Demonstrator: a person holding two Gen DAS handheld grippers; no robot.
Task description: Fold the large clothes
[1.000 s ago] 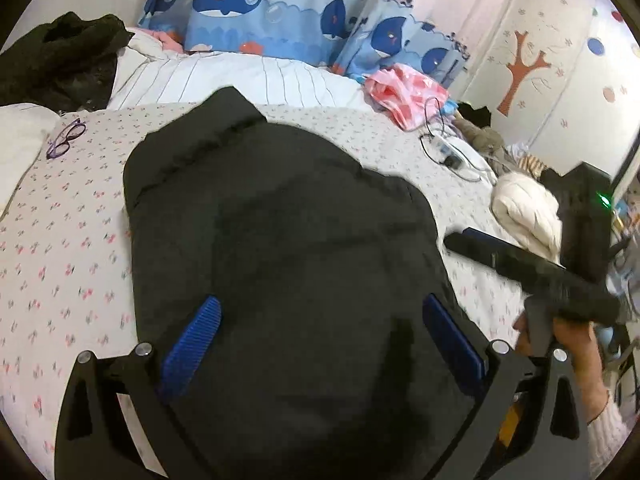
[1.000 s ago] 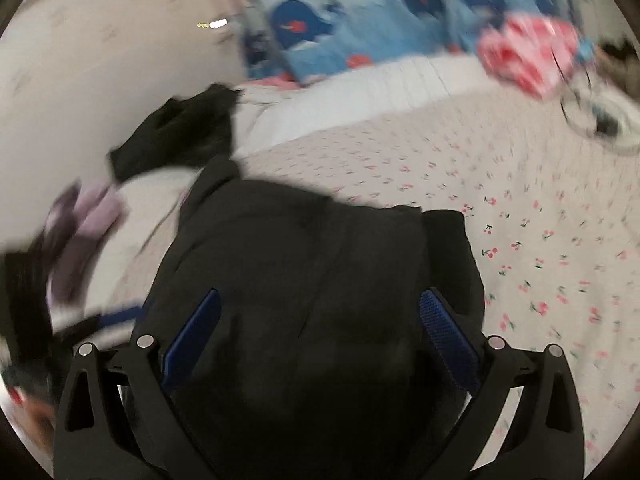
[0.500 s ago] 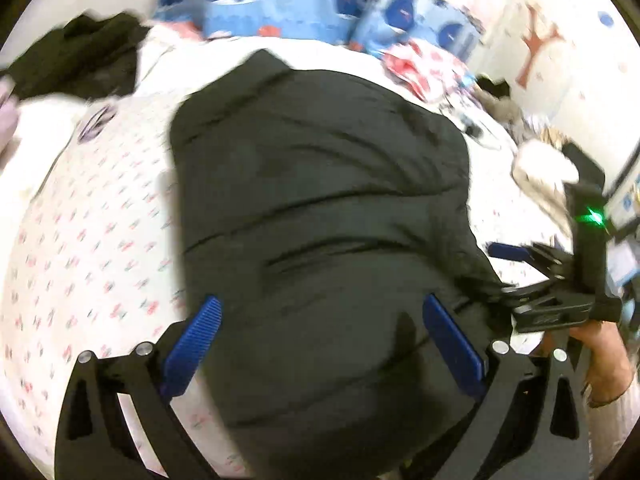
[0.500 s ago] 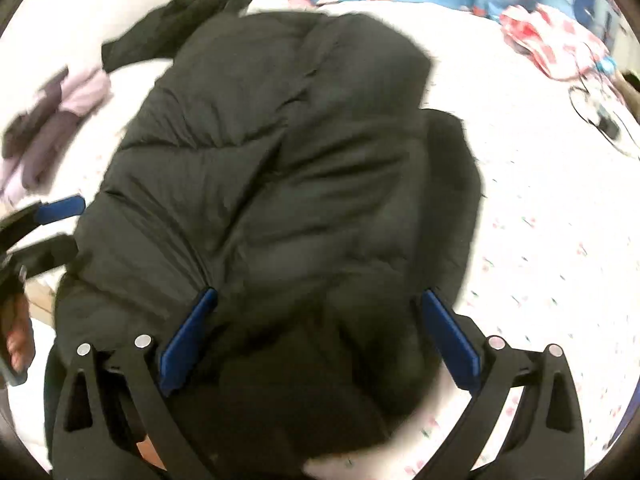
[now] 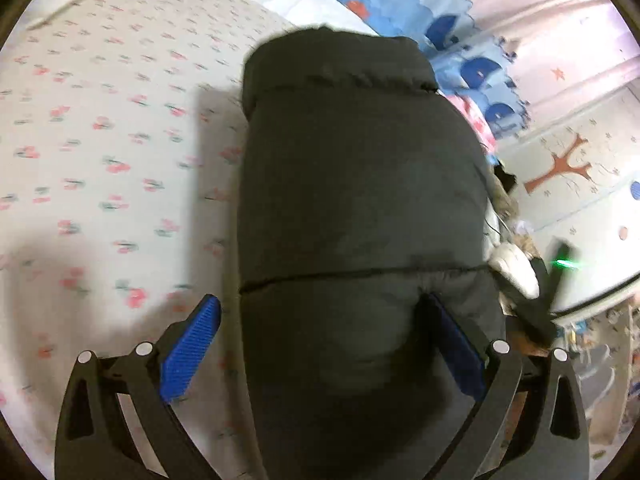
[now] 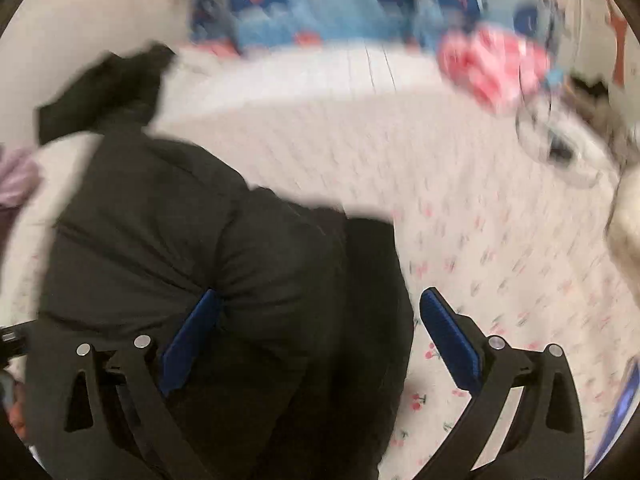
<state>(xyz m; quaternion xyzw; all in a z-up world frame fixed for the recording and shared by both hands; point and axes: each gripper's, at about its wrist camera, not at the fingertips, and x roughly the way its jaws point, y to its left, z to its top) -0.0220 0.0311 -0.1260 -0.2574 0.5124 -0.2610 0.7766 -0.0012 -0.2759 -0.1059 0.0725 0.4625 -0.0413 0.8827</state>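
**Black padded jacket lies on the flowered bed between my two claws**

On my left side, the flowered sheet (image 5: 100,152) spreads pale and bare, dotted with small pink sprigs. My left claw (image 5: 324,344) stands with its blue pads wide apart: the left pad (image 5: 192,354) hangs over the sheet, the right pad is tucked against the puffy fabric. Nothing is pinched between them. The black padded jacket (image 5: 360,200) fills the middle of this view as a long folded bundle, running away from me toward the whale-print fabric (image 5: 460,28) at the far edge. Beyond the jacket's right side I see the wall with a brown tree sticker (image 5: 560,168).

In my right claw's view, which is blurred, the same jacket (image 6: 192,248) lies on the left half of the frame. My right claw (image 6: 324,340) is also spread open, its left pad (image 6: 188,344) pressing into the fabric, its right pad over the sheet (image 6: 460,220). A pink and white cloth (image 6: 492,68) sits far off to the right.
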